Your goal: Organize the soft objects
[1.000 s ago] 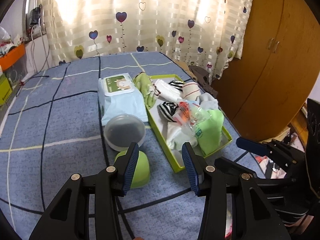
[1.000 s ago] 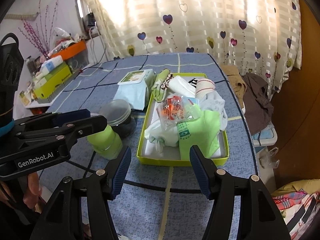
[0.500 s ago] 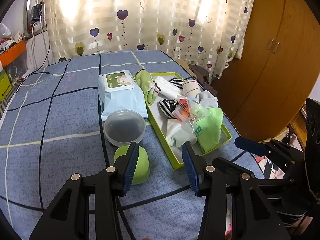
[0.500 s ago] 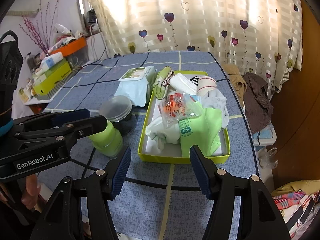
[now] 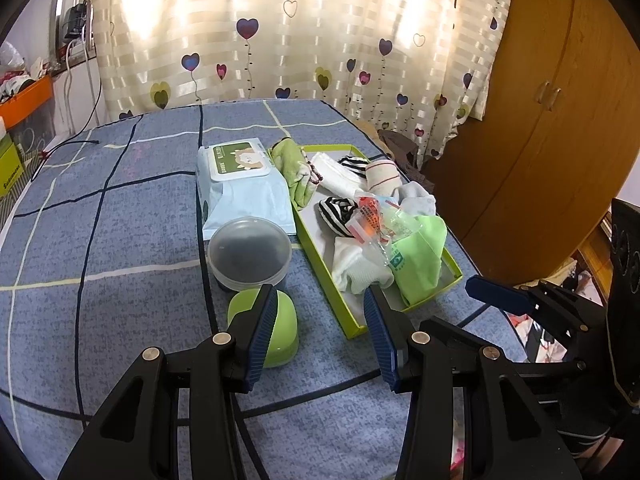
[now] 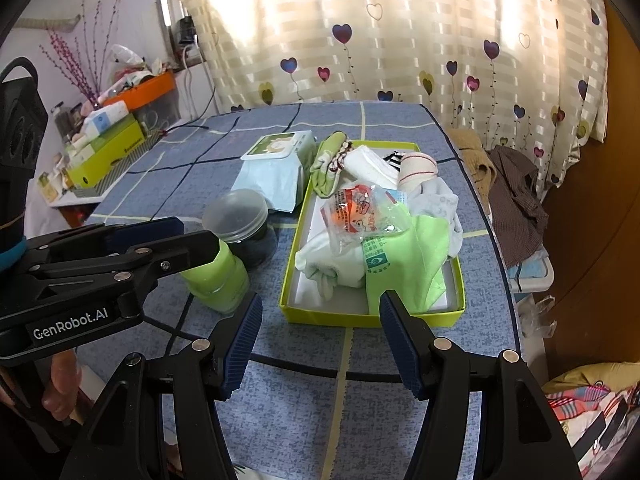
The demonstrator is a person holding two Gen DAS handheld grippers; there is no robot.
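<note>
A lime-green tray (image 6: 372, 320) on the blue checked tabletop holds a heap of soft things. In it lie a light green cloth (image 6: 408, 256), white socks (image 5: 356, 268), a striped sock (image 5: 336, 210), a rolled white sock with red stripes (image 5: 382, 174) and a crinkly plastic packet (image 6: 360, 212). A green glove (image 5: 294, 168) hangs over the tray's far left rim. My left gripper (image 5: 320, 320) hovers open just short of the tray's near corner, holding nothing. My right gripper (image 6: 320, 336) is open and bare in front of the tray's near wall.
Left of the tray are a pack of wet wipes (image 5: 244, 184), a clear lidded jar (image 5: 250, 254) and a small green container (image 5: 280, 320). A wooden wardrobe (image 5: 540, 120) and a pile of clothes (image 6: 512, 184) lie past the right edge. Boxes (image 6: 108, 148) crowd a shelf at left.
</note>
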